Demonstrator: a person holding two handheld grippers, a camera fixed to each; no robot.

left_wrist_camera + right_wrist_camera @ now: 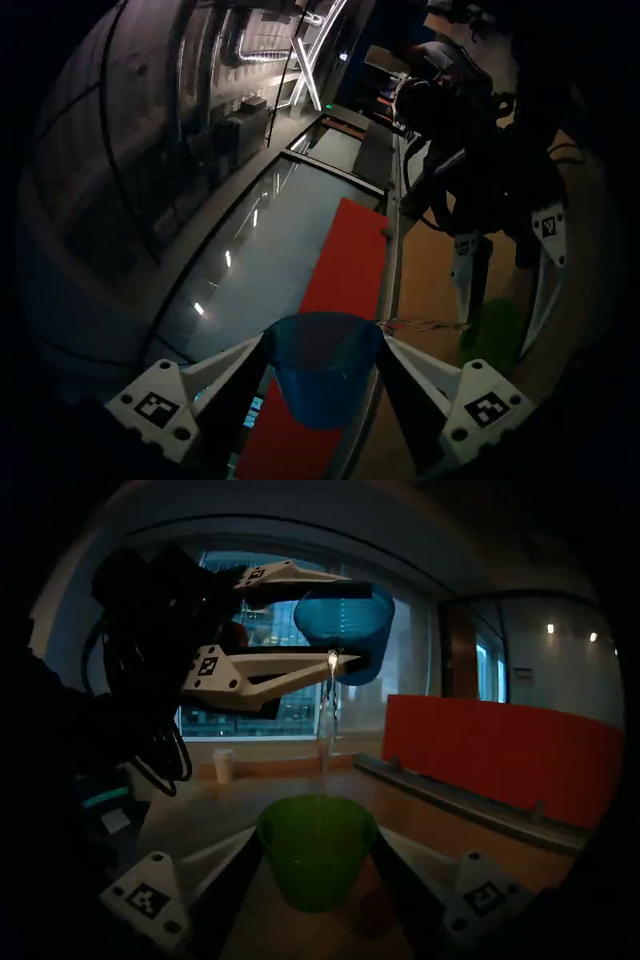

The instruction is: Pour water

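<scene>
Water (328, 704) runs as 1 thin stream from the blue cup (346, 632) down toward the green cup (316, 852).

Right gripper view:
- Left gripper (364, 624) is up high and turned on its side. Its 2 white fingers are clamped on the blue cup, 1 above and 1 below, and the cup is tipped.
- Stream leaves near the lower finger and drops straight to the green cup's open mouth.
- Right gripper (316, 836) has both fingers pressed on the green cup's sides. Cup is upright, mouth up.
- Can't tell if the green cup's base touches the wooden table (448, 832) or hangs just over it.
- Water level inside the green cup is too dark to tell.

Left gripper view:
- Blue cup sits between the left gripper's 2 fingers, both touching its wall, closed on it.
- Right gripper and green cup are farther off to the right, over the table. The stream shows as a faint line between the 2 cups.

Background:
- Red panel (504, 752) runs along the table's far edge, with a big window (276, 628) behind.
- Small white cup (223, 765) stands on the sill, well apart from the pour.
- Black cables (160, 744) hang off the left gripper's body.
- Lighting is dim.
</scene>
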